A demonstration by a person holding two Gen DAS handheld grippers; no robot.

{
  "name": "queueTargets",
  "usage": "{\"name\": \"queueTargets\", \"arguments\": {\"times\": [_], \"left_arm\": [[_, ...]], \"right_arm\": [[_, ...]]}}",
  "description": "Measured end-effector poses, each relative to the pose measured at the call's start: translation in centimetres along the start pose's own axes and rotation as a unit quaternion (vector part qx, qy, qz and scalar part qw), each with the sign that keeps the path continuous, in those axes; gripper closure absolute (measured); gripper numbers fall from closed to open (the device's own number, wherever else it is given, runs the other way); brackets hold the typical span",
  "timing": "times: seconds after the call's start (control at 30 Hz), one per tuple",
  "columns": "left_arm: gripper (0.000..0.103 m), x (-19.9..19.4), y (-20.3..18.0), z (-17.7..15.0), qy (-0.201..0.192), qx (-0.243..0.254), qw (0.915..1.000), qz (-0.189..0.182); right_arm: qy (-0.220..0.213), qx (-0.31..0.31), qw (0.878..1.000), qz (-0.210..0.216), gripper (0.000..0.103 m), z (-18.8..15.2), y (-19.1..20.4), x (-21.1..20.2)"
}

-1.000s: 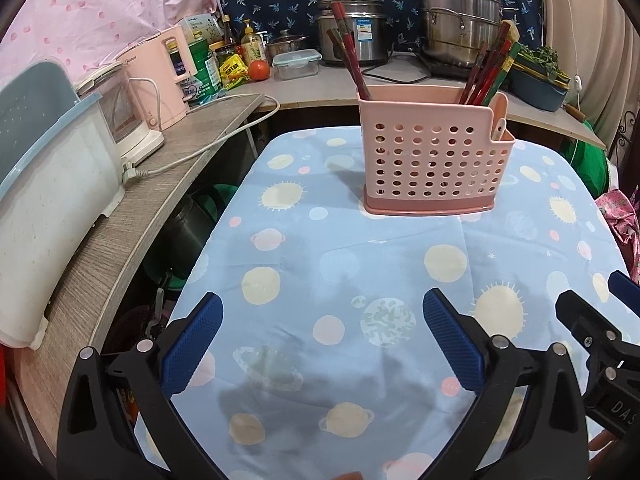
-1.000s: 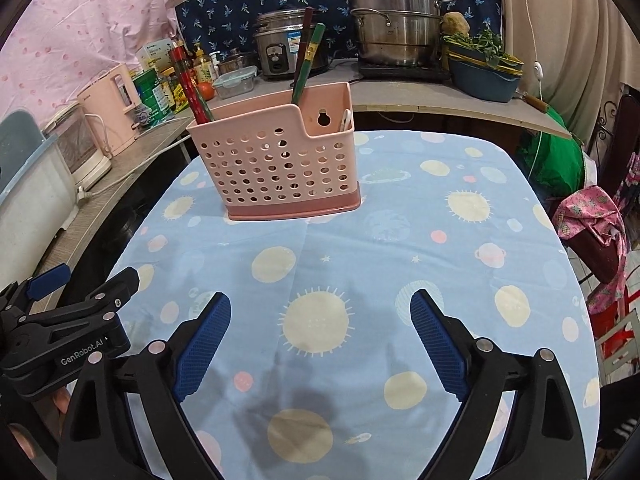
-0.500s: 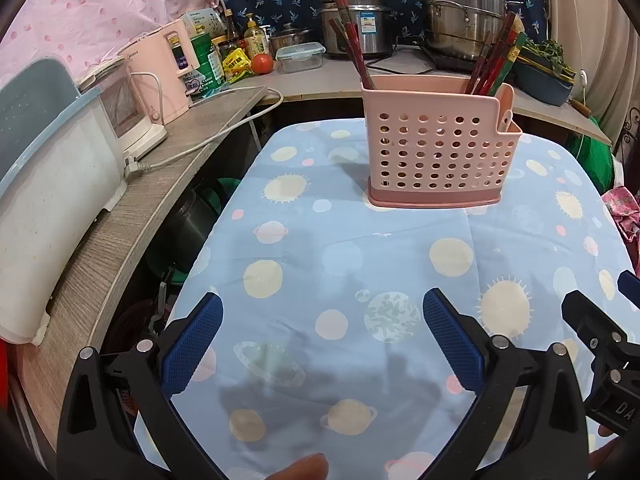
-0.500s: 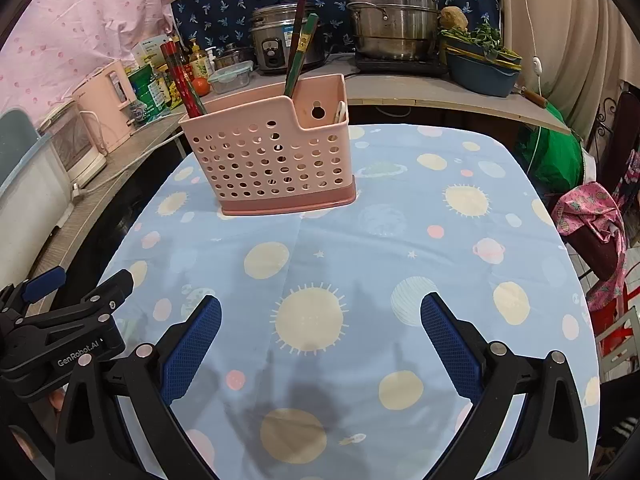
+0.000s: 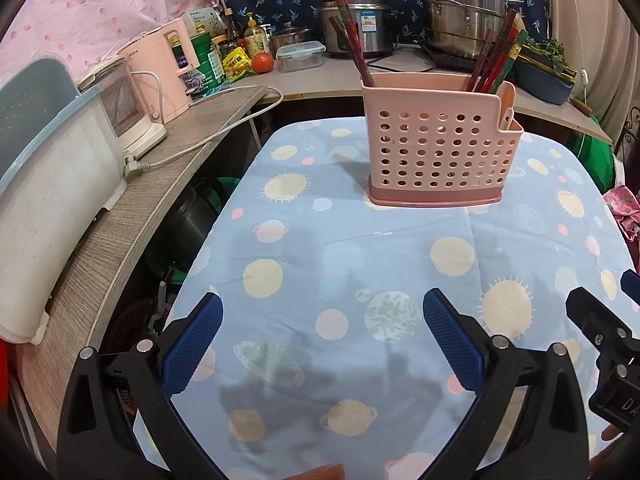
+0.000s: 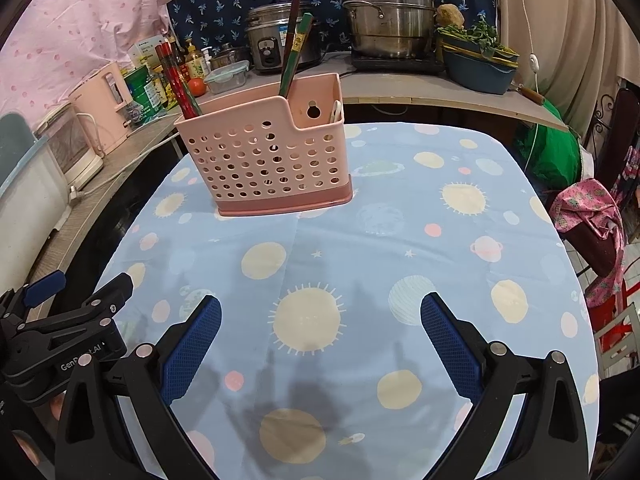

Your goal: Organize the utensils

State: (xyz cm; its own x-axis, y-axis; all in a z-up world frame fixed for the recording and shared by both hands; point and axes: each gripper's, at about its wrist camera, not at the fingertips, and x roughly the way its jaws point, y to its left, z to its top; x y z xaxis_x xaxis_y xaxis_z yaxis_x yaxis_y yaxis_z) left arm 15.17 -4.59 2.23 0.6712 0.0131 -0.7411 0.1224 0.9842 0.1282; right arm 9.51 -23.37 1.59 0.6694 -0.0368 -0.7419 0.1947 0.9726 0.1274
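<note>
Both my left fingers (image 5: 320, 336) and right fingers (image 6: 320, 336) are hanging wide apart, gripping nothing, above the tabletop (image 6: 400, 208). Ahead, the pink utensil holder (image 6: 266, 164) is standing upright, carrying chopsticks (image 6: 294, 50) and a white spoon (image 6: 336, 111).

The left gripper (image 5: 322, 322), a black plastic 2-finger clamp with ribbed blue pads, is sitting along the bottom of the left wrist view, its jaws standing wide apart with nothing between them. One blue pad (image 5: 191, 344) is lying at lower left, the other at lower centre-right. A fingertip (image 5: 320, 472) of the person is showing at the bottom edge.

The right gripper (image 6: 320, 322), of the same black and blue build, is filling the bottom of the right wrist view, its jaws also spread wide and gripping nothing. Each gripper is appearing at the edge of the other's view, so the 2 are hanging side by side, both angled downward.
</note>
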Motion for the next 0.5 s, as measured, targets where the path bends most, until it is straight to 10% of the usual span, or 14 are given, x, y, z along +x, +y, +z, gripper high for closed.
{"name": "queueTargets", "arguments": {"times": [0.5], "left_arm": [[0.007,0.24,0.15,0.05,-0.001,-0.01,0.9999,0.0]], "right_arm": [[0.004,-0.004,1.0,0.0,0.007,0.1,0.21,0.3]]}}
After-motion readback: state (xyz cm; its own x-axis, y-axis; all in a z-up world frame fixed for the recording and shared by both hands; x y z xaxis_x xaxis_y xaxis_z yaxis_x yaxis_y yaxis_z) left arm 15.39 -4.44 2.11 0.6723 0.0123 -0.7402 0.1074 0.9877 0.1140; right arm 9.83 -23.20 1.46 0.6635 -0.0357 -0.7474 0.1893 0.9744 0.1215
